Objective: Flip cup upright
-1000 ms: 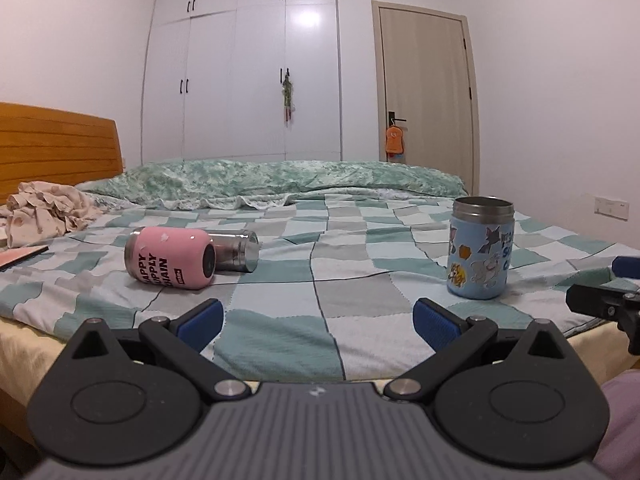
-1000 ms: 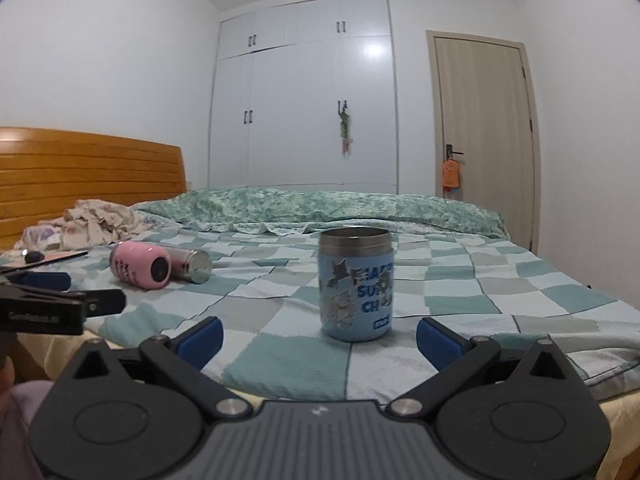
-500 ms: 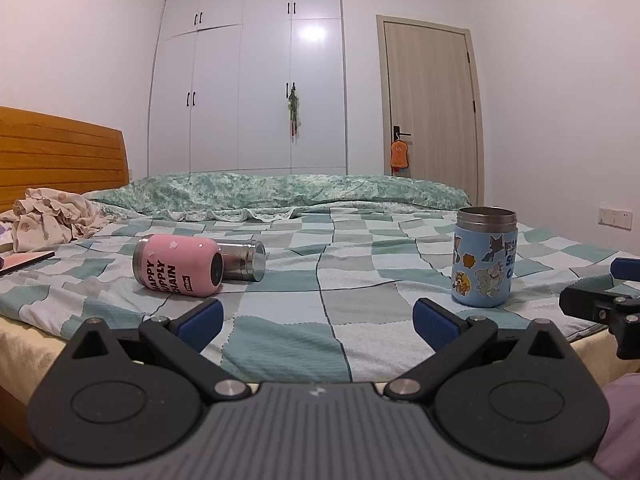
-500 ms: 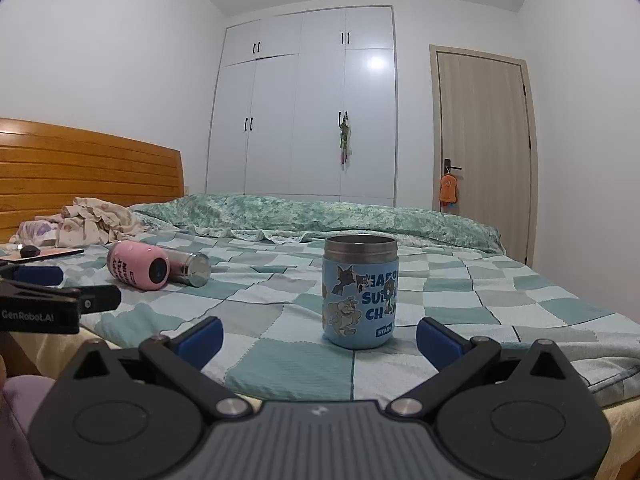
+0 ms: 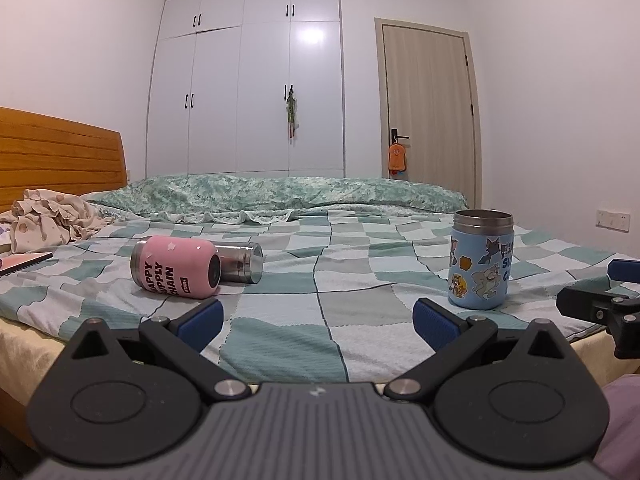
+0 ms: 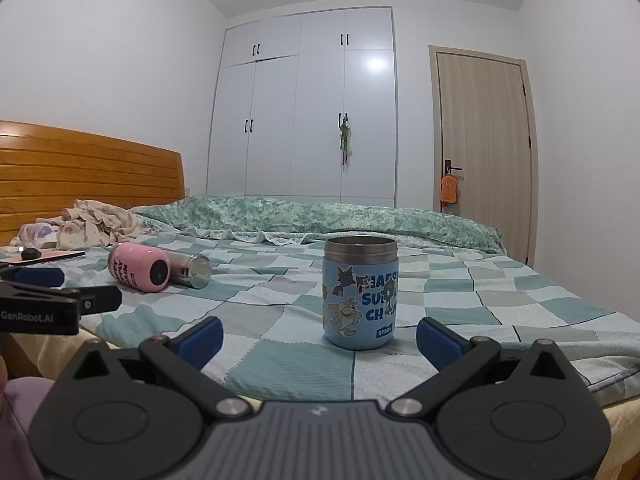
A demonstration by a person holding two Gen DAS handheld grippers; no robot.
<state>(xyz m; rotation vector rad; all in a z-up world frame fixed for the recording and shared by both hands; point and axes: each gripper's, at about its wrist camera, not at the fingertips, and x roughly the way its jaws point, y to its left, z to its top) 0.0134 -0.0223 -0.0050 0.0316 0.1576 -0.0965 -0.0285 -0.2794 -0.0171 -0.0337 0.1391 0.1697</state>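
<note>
A pink cup (image 5: 176, 267) lies on its side on the checked bedspread (image 5: 320, 292), its bottom toward me, left of centre; it also shows in the right wrist view (image 6: 138, 267). A steel cup (image 5: 239, 261) lies on its side just behind it. A blue cartoon cup (image 6: 360, 292) stands upright, also at the right of the left wrist view (image 5: 480, 259). My left gripper (image 5: 318, 322) is open and empty, short of the bed edge. My right gripper (image 6: 318, 334) is open and empty, just before the blue cup.
A wooden headboard (image 5: 60, 156) and crumpled clothes (image 5: 52, 220) are at the left. A folded green duvet (image 5: 280, 192) lies across the far side. A book (image 6: 48, 257) lies near the left edge. White wardrobe and a door stand behind.
Both cameras have tilted up and dropped a little, so the bed and cups sit lower in view. The cups have not moved. Both grippers stay open.
</note>
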